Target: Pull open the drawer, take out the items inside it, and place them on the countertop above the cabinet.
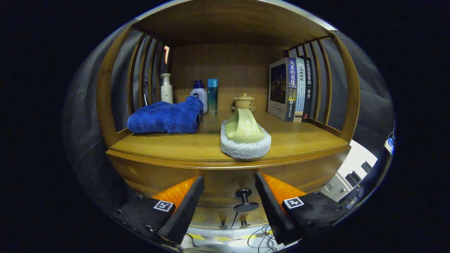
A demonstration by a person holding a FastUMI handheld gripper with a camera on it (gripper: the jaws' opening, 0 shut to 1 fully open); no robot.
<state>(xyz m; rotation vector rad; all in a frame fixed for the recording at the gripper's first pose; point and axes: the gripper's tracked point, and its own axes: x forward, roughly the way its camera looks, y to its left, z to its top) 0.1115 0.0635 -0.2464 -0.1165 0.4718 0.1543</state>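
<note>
The drawer looks closed, so its contents are hidden. The tongs are spread and hold nothing; the knob sits between the fingers, touching neither. On the tabletop, at 12 o'clock beyond the tongs, a scrubber lies at the front edge. A towel lies at 11 o'clock, books at 1 o'clock, bottles and a teapot behind.

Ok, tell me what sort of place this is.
Probably a staged household corner: a wooden cabinet with a shelf nook holding toiletry bottles, a blue towel, a teapot and books. The open gripper flanks the drawer knob.
</note>
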